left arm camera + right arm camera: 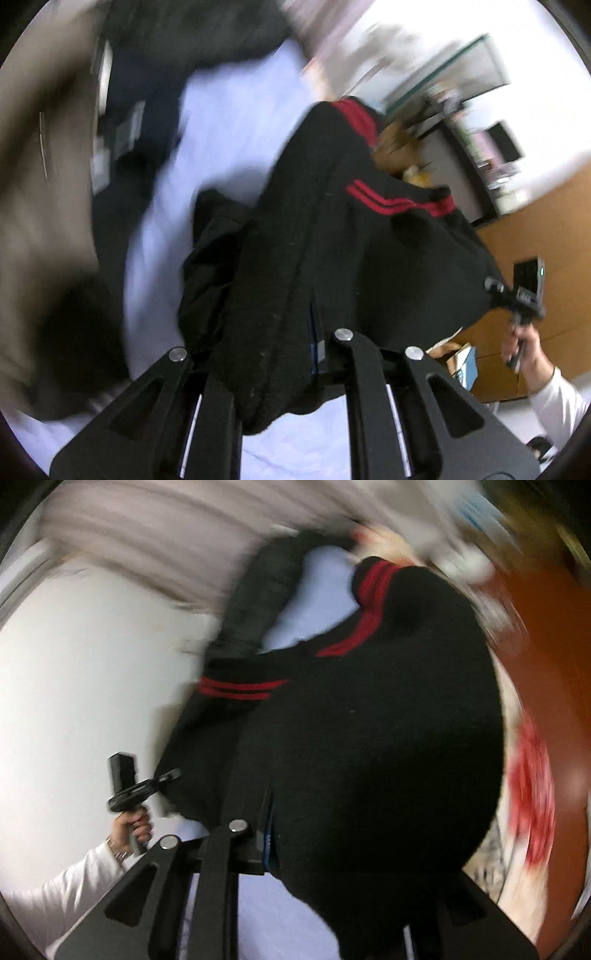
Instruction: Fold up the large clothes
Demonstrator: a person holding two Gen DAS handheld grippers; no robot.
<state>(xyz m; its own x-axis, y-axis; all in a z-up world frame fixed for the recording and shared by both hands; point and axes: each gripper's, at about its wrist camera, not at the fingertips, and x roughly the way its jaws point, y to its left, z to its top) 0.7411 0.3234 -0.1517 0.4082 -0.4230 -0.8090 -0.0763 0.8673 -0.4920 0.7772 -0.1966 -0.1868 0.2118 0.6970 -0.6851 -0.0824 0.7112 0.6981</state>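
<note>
- Your left hand-held gripper (291, 354) is clamped on a thick fold of the black garment (332, 240), which bunches between its two fingers and drapes away ahead of them
- The black garment carries pairs of red stripes (399, 201) on its ribbed edges; a second striped band (356, 114) shows further up the cloth
- The garment hangs in the air over a pale lilac sheet (229, 140) that covers the surface below; more dark clothing (177, 40) lies on the far part of that sheet, too blurred to tell apart
- Your right hand-held gripper (295, 849) also has the same black garment (369, 738) between its fingers; the cloth fills most of the right wrist view and hides the far finger, and the jaws stand close together with cloth pinched at the near finger
- From the left wrist view, your right hand (524, 350) in a white sleeve (557, 398) grips the handle of its hand-held gripper at the garment's right edge
- From the right wrist view, your left hand (133, 827) holds its handle at the garment's lower left edge
- A wooden floor (535, 229) and a cardboard box (461, 358) show past the cloth on the right of the left wrist view
- Both views are streaked with blur
</note>
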